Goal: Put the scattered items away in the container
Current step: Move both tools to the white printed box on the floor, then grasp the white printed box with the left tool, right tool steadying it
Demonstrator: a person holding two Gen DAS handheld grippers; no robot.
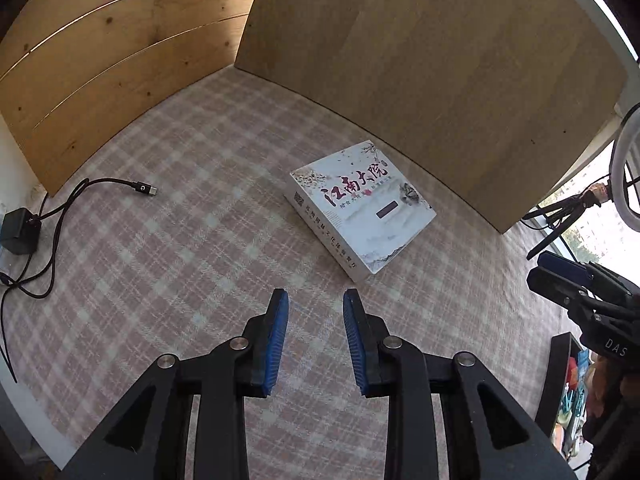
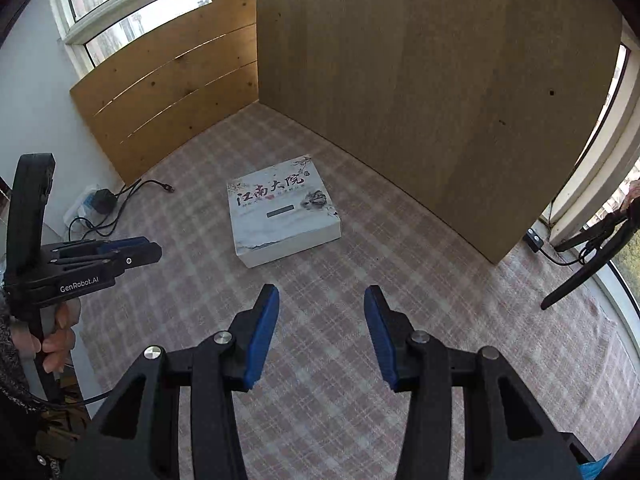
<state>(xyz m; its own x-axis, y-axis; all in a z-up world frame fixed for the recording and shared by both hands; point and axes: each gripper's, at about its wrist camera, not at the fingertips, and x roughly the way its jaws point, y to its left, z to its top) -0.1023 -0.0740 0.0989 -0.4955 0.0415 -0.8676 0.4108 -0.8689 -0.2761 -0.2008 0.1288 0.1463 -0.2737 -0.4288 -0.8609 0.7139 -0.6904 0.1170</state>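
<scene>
A flat white box [image 1: 360,204] printed with dark brush lettering lies on the checked cloth [image 1: 180,260], close to the tall wooden board. My left gripper [image 1: 316,296] hovers just short of the box's near corner, open, with only cloth between its blue pads. My right gripper [image 2: 322,292] is also open and empty, held a little in front of the same box [image 2: 280,212]. The left gripper [image 2: 132,250] shows at the left edge of the right wrist view, gripped by a hand. The right gripper [image 1: 560,268] pokes in at the right edge of the left wrist view.
A black cable [image 1: 100,188] runs to a black adapter [image 1: 20,230] at the cloth's left edge. Two wooden boards [image 1: 440,80] stand behind the cloth and meet at a corner. A tripod [image 1: 560,216] stands at the right. A black-rimmed bin [image 1: 560,380] holding colourful things sits low on the right.
</scene>
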